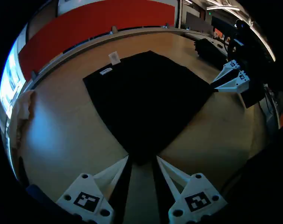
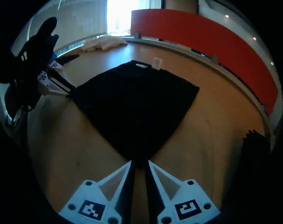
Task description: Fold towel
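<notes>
In the left gripper view we see the black towel [image 1: 148, 100] lying flat on the wooden desk [image 1: 66, 130], turned so that one corner points at us. That near corner reaches in between the tips of the left tongs [image 1: 142, 158], whose fingers stand apart with bare desk showing between them. The right tongs [image 1: 213, 85] sit at the towel's right-hand corner, tips against its edge. A small white tag [image 1: 106, 71] lies at the far corner, and a pale cloth [image 1: 24, 104] rests at the desk's left edge.

In the right gripper view the towel [image 2: 135, 108] again spreads flat, its near corner running into the narrow slit of the right tongs [image 2: 140, 161]. We cannot tell whether those fingers pinch the corner. At the left corner we see the left tongs [image 2: 69, 94], held by a dark-gloved hand [image 2: 38, 48]. The pale cloth [image 2: 104, 43] lies at the far edge, well apart from the towel.
</notes>
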A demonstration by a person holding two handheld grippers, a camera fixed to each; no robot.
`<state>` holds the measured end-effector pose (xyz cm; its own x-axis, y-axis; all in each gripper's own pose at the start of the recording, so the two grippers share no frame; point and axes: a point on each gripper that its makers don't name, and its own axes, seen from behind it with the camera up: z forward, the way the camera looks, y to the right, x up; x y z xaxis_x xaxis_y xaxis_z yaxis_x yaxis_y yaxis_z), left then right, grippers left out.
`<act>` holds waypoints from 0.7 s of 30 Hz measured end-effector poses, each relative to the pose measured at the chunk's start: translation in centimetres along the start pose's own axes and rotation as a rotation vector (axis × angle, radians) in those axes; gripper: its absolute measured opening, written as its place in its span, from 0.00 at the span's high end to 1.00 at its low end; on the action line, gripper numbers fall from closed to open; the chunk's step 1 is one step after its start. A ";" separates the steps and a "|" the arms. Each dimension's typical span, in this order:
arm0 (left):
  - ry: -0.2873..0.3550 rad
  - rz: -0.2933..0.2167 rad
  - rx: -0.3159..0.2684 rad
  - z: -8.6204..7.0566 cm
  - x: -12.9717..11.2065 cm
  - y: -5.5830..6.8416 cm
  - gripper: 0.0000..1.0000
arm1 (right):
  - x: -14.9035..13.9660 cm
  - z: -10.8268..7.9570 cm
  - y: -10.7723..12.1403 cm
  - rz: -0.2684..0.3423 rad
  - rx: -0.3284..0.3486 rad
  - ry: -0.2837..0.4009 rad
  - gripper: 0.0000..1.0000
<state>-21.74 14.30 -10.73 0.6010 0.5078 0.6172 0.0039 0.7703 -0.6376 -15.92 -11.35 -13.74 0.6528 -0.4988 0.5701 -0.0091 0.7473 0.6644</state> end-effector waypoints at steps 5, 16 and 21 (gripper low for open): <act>-0.008 -0.012 0.008 0.0 0.0 -0.1 0.72 | -0.1 -0.1 0.3 0.015 -0.001 -0.002 0.86; -0.012 -0.033 0.012 -0.2 0.4 -0.2 0.86 | 0.2 -0.5 0.4 0.025 -0.007 0.003 0.88; -0.003 -0.058 0.014 -0.5 0.7 -0.3 0.87 | 0.7 -1.0 0.5 0.016 -0.010 0.012 0.88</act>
<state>-20.88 14.23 -10.34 0.5974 0.4637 0.6543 0.0276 0.8035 -0.5947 -14.73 -10.91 -13.48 0.6619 -0.4815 0.5744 -0.0120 0.7594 0.6505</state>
